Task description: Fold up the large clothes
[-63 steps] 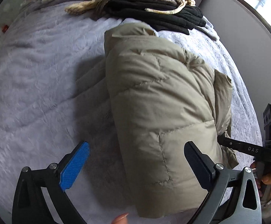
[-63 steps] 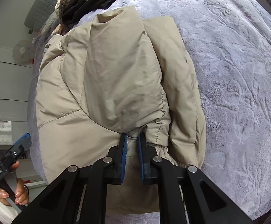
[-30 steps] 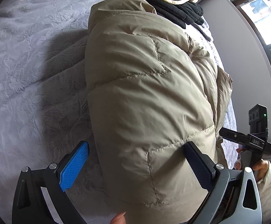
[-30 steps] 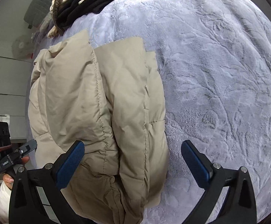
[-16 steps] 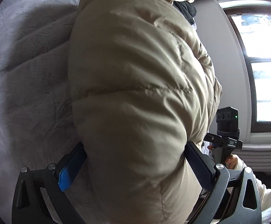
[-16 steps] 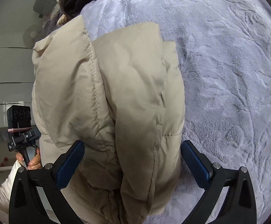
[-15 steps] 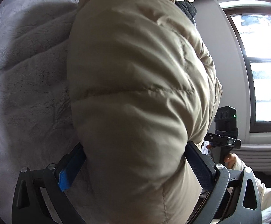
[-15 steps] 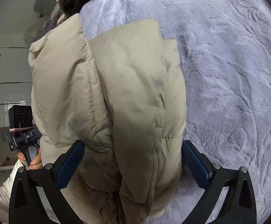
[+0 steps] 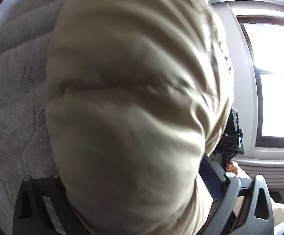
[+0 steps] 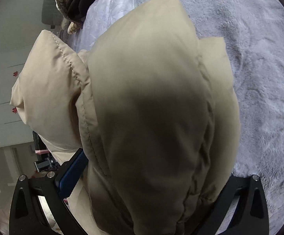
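A folded beige puffer jacket (image 9: 132, 98) lies on a bed's grey plush blanket (image 9: 14, 101) and fills most of the left wrist view. My left gripper (image 9: 134, 168) straddles its near end. Its jaws are closing, the fabric creases between them, and the left pad is hidden under the bulge. In the right wrist view the jacket (image 10: 151, 98) bulges between the wide jaws of my right gripper (image 10: 153, 164). The left blue pad (image 10: 73, 172) shows beside the fabric, and the right finger is covered by it.
A pile of black and cream clothes (image 10: 77, 0) lies at the far end of the bed. A bright window (image 9: 275, 78) and a grey wall stand to the right. A hand (image 9: 232, 167) holds the other gripper beyond the jacket. White cupboards (image 10: 1, 98) are on the left.
Both grippers have sunk further over the jacket, which now fills each view. The left jaws have drawn in slightly and the fabric between them has wrinkled.
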A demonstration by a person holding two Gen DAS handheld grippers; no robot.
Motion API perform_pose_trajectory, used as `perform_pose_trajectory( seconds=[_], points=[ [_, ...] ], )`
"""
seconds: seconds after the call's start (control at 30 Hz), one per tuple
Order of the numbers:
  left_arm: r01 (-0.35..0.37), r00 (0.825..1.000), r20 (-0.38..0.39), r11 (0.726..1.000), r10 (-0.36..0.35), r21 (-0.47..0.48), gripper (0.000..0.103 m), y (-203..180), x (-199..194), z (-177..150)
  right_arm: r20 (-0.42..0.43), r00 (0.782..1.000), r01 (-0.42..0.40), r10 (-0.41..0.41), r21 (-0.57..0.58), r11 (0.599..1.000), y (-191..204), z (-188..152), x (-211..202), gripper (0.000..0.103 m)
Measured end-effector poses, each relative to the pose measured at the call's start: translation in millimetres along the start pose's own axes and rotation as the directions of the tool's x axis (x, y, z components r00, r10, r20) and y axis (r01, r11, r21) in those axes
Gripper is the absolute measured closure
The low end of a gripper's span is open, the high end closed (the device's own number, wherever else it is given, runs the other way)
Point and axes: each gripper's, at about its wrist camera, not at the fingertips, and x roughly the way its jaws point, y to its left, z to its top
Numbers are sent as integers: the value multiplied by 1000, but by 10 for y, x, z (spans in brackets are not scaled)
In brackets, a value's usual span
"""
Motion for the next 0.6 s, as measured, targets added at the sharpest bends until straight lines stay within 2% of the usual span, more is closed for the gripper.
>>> perform_pose_trajectory(
  seconds=[0.1, 0.17, 0.23, 0.43, 0.6],
  points=[
    [-19, 999, 40, 999, 17, 33, 15, -109, -93, -43, 21, 1000, -22, 22, 17, 1000, -11, -79, -108, 19],
    [-23, 998, 55, 999, 21, 49, 17, -176, -149, -62, 39, 998, -39, 39, -2, 999, 62, -129, -178, 36],
    [-27, 998, 67, 997, 22, 73, 17, -260, -209, -79, 50, 997, -55, 56, -22, 998, 159, -197, -210, 45],
    [-19, 993, 117, 991, 4, 129, 17, -358, -594, -93, 79, 994, -68, 76, -96, 993, 540, -395, -198, 46],
    [-11, 988, 157, 992, -9, 129, 17, -97, -1096, -78, 89, 992, -77, 91, -147, 986, 997, -439, 122, 46]
  ],
)
